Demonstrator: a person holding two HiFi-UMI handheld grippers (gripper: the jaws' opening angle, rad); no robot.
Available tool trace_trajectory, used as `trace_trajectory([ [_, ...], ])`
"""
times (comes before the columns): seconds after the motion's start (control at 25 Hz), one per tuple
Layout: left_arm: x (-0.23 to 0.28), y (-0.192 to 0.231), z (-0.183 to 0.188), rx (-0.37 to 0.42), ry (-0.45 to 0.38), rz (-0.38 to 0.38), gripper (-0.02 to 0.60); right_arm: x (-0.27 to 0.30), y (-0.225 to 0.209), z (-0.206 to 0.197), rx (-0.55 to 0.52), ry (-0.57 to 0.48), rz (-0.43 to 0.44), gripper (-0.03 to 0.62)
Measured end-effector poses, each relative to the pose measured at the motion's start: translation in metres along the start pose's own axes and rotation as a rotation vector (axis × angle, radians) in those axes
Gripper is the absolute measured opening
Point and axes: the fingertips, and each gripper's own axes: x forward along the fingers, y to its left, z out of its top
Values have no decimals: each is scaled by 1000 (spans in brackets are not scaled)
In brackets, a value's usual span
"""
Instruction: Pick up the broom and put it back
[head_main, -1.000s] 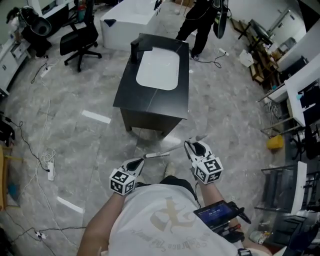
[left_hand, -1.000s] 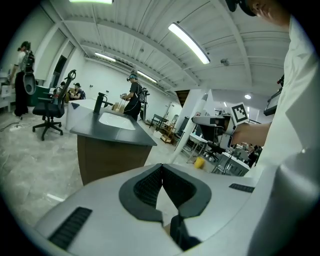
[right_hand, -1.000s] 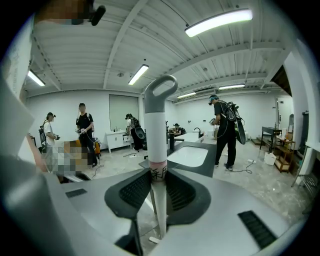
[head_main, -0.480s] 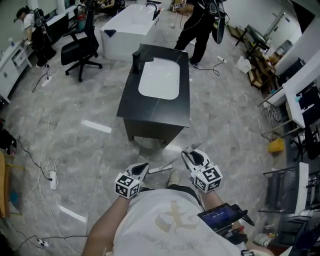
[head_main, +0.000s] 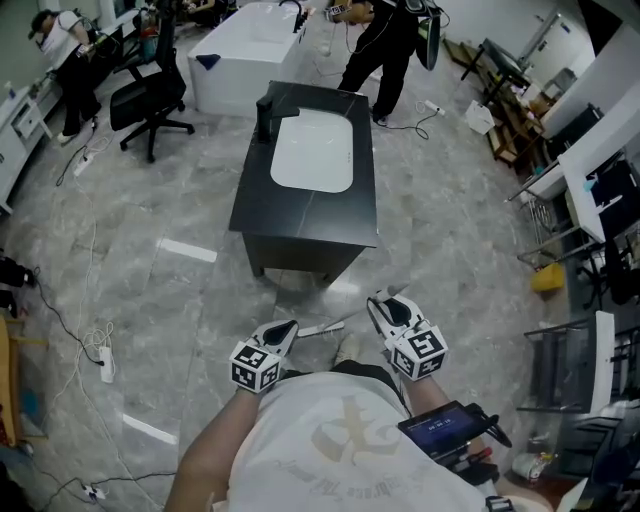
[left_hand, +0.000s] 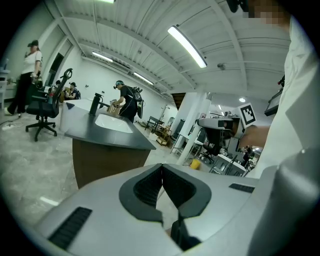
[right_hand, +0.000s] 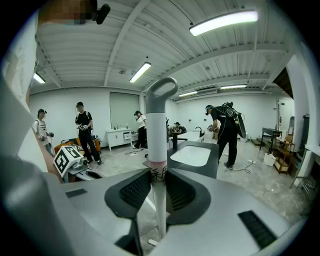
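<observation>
grey marble floor bears a black cabinet.

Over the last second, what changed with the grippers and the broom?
Nothing was taken hold of or let go. The right gripper stays shut on the broom handle; the left gripper stays shut and empty. Both kept their places. Only the head view drifted, bringing a person in white into frame.

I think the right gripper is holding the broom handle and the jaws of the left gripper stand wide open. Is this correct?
Not quite. The left gripper has its jaws closed together with nothing between them, as the left gripper view shows. The rest holds: the right gripper is clamped on the broom handle.
</observation>
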Motion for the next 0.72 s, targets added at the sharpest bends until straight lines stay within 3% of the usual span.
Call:
trace_trajectory([
  [0.36,-17,11,-3,-39,-27,62,12,20,-6,-13,-1,62,7,109],
  [0.72,-54,34,-21,-104,-17,184,12,64,-12,-50,32,145,21,109],
])
